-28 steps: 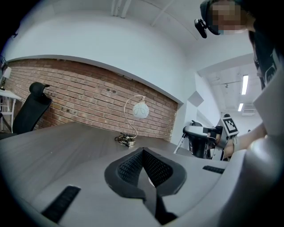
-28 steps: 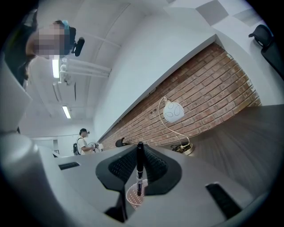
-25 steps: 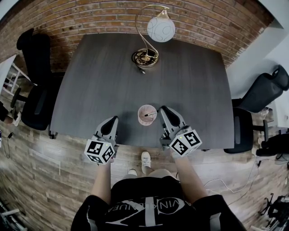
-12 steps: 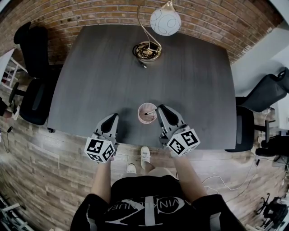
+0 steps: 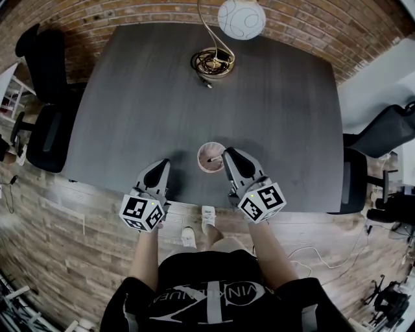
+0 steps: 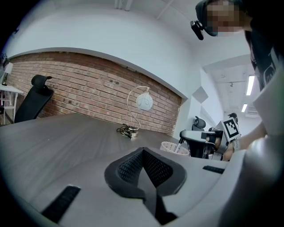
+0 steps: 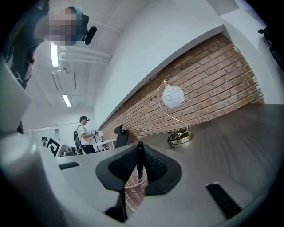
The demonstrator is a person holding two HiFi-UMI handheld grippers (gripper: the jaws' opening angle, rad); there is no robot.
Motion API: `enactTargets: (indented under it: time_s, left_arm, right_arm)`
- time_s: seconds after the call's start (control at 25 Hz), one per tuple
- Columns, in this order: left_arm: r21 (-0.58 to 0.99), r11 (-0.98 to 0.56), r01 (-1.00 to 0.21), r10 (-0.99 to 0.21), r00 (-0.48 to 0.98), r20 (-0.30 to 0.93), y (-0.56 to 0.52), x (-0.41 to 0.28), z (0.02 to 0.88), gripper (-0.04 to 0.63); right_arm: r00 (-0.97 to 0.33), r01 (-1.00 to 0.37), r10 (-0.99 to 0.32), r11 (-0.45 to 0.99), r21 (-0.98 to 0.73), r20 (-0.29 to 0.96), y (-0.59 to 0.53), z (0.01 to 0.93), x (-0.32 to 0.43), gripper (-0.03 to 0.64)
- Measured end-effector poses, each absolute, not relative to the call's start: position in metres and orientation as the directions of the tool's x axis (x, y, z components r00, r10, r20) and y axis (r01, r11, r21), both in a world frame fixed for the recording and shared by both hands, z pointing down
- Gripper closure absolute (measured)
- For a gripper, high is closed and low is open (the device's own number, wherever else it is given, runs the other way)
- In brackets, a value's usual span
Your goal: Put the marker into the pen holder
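A pale pink mesh pen holder stands near the front edge of the dark table. A black marker leans in it, its top towards my right gripper. In the right gripper view the marker stands upright between the two pads, which are shut on it, and the holder's mesh shows through the gap below. My left gripper hovers over the table to the left of the holder, shut with nothing in it. From there the holder shows at the right.
A desk lamp with a white globe and a round brass base stands at the back of the table. Black office chairs flank it, one to the left and one to the right. A brick wall runs behind.
The head view has shifted, so the table sits higher in frame. The right gripper's tips now stand slightly closer to the holder, and less of the marker shows. The left gripper keeps its place.
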State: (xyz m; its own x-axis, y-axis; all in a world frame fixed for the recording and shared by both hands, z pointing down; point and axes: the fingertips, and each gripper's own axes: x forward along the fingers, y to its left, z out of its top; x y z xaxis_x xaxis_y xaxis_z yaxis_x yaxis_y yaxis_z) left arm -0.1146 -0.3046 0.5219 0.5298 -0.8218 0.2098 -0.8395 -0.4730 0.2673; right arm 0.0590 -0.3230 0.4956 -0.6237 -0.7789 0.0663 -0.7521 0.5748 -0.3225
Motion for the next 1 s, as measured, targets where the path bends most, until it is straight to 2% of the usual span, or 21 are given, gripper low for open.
enactTargets:
  time_s: [1.0]
  left_arm:
    - [0.301, -0.458, -0.836, -0.824, 0.527, 0.21, -0.306, -0.113, 0.533, 0.581]
  right_arm:
    - [-0.652, -0.745, -0.752, 0.612, -0.266, 0.095, -0.322, 0.51, 0.053, 0.565]
